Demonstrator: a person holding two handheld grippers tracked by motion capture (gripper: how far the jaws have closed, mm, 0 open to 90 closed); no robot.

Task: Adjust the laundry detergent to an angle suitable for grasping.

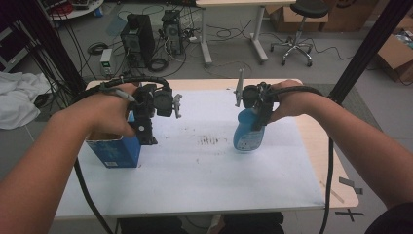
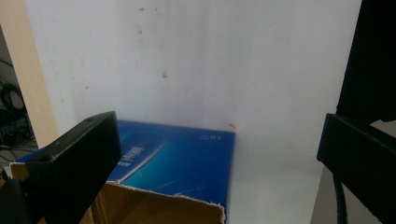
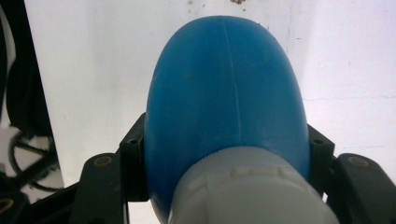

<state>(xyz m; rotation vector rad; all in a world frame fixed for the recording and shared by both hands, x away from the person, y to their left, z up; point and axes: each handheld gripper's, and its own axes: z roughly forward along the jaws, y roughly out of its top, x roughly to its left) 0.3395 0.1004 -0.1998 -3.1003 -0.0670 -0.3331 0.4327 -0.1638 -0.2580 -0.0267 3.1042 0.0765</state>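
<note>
A blue cardboard box (image 1: 114,152) with a torn open top stands at the left of the white sheet (image 1: 204,170). My left gripper (image 1: 146,134) hangs over the box's right edge, pointing down. In the left gripper view its jaws are wide open (image 2: 219,140): one is above the box (image 2: 177,163) and the other is past its side. A blue bottle (image 1: 247,135) with a white cap stands upright at the centre right. My right gripper (image 1: 260,114) is shut on it near the neck. In the right gripper view the jaws (image 3: 226,154) press both sides of the bottle (image 3: 224,93).
Dark smudges (image 1: 209,141) mark the middle of the sheet between box and bottle. Behind the table the floor holds computer towers (image 1: 139,36), cables and a stool (image 1: 297,29). A black frame post (image 1: 370,44) slants at the right. A white cloth (image 1: 17,97) lies far left.
</note>
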